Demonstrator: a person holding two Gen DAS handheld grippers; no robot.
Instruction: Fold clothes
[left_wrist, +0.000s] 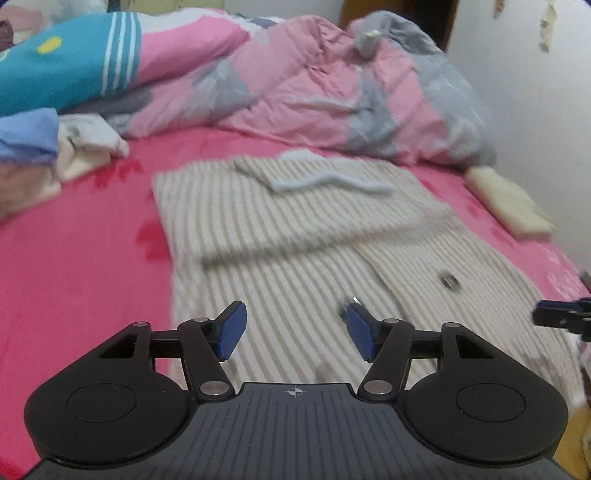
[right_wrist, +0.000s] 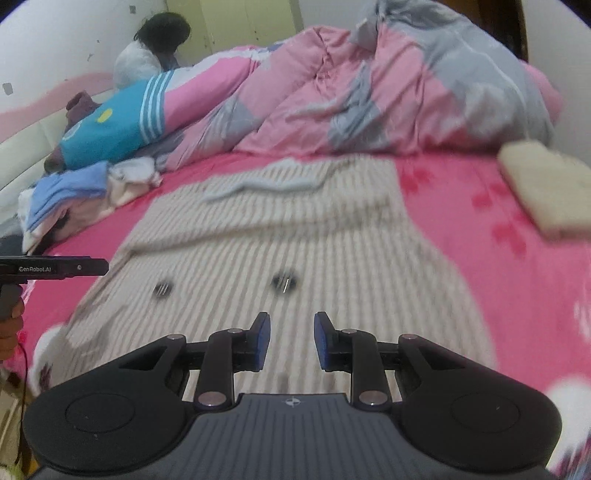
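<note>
Now, a striped shirt (left_wrist: 295, 236) lies on the pink bed (left_wrist: 81, 266).
Left gripper (left_wrist: 293, 330) gapes wide and right gripper (right_wrist: 291, 341) stands partly open, both empty.

- The beige-and-white striped knit garment (left_wrist: 295, 236) is smeared by motion blur in both views; its near hem is hidden behind the tongs' black bodies.
- Two small dark fasteners (right_wrist: 162, 288) on it are too blurred to identify.
- The other tongs (left_wrist: 565, 317) show only as a black tip cut off by the right edge of the left wrist view.
- The hand (right_wrist: 9, 325) is cropped by the left edge.
- The folded cream cloth (right_wrist: 546, 192) is blurred, its far side cut off.
</note>
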